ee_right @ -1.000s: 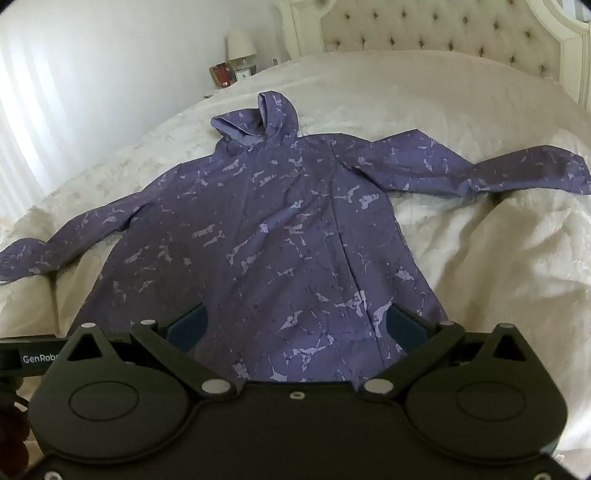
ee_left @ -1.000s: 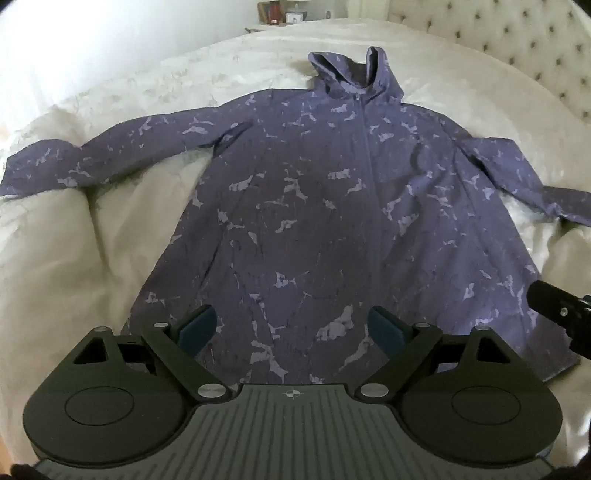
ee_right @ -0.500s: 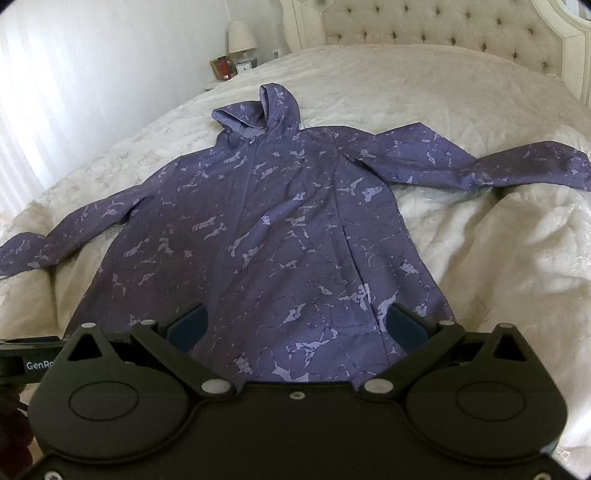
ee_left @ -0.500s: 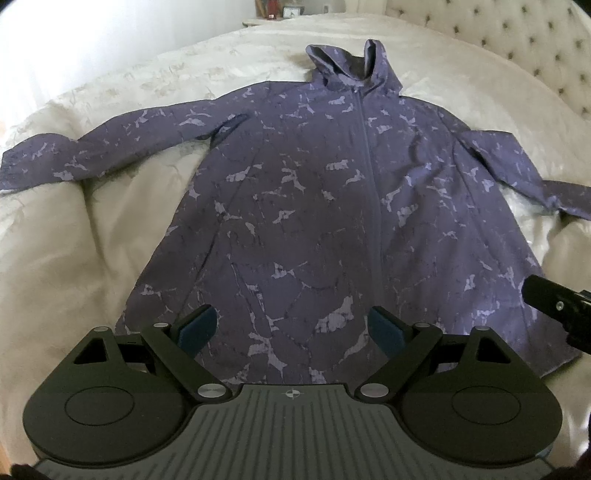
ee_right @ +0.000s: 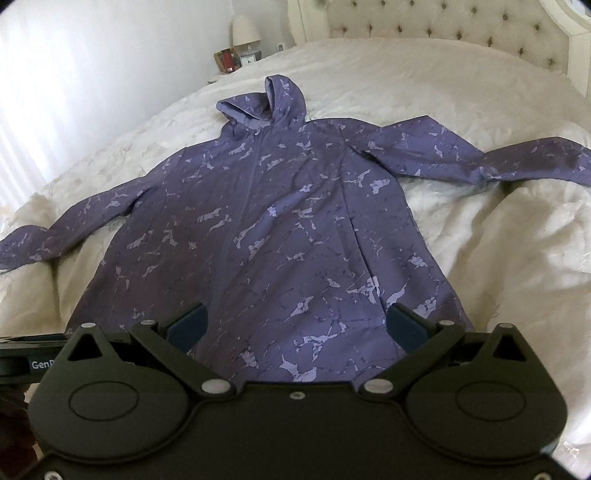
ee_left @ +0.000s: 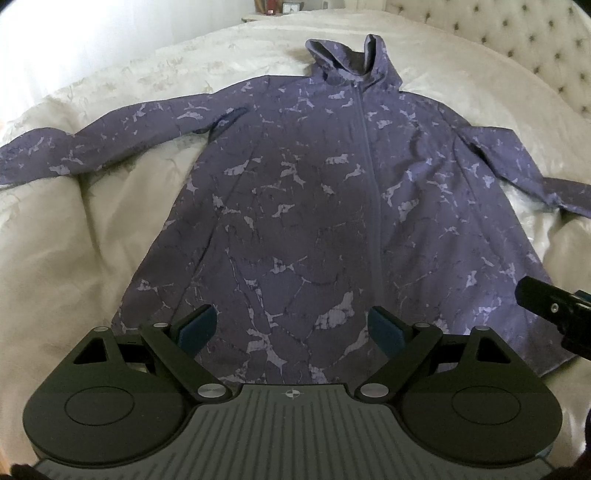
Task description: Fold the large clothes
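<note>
A purple hooded jacket with a pale marbled print [ee_left: 314,206] lies flat and face up on the bed, zipped, hood at the far end, both sleeves spread out to the sides. It also shows in the right wrist view [ee_right: 280,236]. My left gripper [ee_left: 291,328] is open and empty, hovering over the hem left of the zipper. My right gripper [ee_right: 297,326] is open and empty over the hem's right part. Part of the right gripper shows at the right edge of the left wrist view [ee_left: 554,314].
The cream bedspread [ee_right: 498,258] is rumpled around the jacket. A tufted headboard [ee_right: 443,18] stands at the far end. A nightstand with a lamp [ee_right: 245,31] and small items stands at the far left beside a bright curtain.
Both grippers have moved forward and a little lower over the jacket's hem, so the jacket looks larger. Both stay open. The jacket has not moved.
</note>
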A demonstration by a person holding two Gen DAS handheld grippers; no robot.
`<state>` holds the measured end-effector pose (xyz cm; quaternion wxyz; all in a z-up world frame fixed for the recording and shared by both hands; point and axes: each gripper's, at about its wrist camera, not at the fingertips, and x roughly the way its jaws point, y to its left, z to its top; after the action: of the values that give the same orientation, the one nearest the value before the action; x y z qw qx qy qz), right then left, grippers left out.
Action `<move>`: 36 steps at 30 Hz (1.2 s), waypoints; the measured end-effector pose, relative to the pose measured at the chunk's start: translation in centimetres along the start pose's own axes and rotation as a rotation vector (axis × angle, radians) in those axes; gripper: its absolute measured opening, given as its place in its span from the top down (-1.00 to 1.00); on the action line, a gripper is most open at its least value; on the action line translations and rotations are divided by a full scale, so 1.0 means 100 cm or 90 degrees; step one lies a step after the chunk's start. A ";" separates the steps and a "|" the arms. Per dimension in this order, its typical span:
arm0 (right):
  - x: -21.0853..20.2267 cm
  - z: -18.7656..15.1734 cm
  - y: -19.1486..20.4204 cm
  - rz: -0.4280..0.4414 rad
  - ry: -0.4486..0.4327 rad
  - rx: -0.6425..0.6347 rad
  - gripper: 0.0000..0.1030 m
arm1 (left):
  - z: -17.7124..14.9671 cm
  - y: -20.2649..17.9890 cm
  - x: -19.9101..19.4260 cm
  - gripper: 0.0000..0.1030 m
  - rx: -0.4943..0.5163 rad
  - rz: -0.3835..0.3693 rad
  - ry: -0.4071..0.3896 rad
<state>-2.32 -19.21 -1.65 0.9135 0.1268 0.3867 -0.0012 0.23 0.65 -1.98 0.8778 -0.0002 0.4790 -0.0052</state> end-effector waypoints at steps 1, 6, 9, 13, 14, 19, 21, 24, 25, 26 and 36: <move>0.001 0.000 0.000 0.001 0.002 0.000 -0.98 | 0.000 0.000 0.000 -0.74 0.000 -0.001 0.001; 0.005 -0.001 0.001 0.004 0.013 0.003 -0.98 | -0.001 0.000 0.004 -0.74 0.001 0.001 0.006; 0.007 -0.001 0.002 0.005 0.020 0.003 -0.98 | 0.000 0.002 0.007 -0.74 0.000 0.000 0.010; 0.013 0.001 0.006 0.005 0.031 -0.004 -0.98 | 0.001 0.005 0.012 -0.74 -0.006 0.001 0.016; 0.014 0.002 0.007 0.005 0.034 -0.006 -0.98 | 0.002 0.006 0.013 -0.74 -0.008 0.000 0.017; 0.025 0.007 0.014 0.006 0.046 -0.023 -0.98 | 0.009 0.017 0.020 -0.74 -0.015 -0.002 0.018; 0.031 0.011 0.017 0.009 0.052 -0.029 -0.98 | 0.013 0.023 0.024 -0.74 -0.024 -0.009 0.016; 0.039 0.019 0.022 0.019 0.059 -0.038 -0.98 | 0.020 0.037 0.028 -0.74 -0.046 -0.032 0.009; 0.042 0.022 0.024 0.024 0.060 -0.041 -0.98 | 0.023 0.044 0.029 -0.74 -0.056 -0.045 0.006; 0.045 0.027 0.026 0.027 0.060 -0.044 -0.98 | 0.026 0.051 0.031 -0.74 -0.068 -0.061 0.003; 0.080 0.077 0.054 0.074 0.031 -0.073 -0.98 | 0.071 0.133 0.047 -0.74 -0.152 -0.110 -0.059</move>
<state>9.23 -15.00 -0.92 0.9082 0.0965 0.4000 0.0768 8.84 13.86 -2.16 0.8888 -0.1459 0.4337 -0.0240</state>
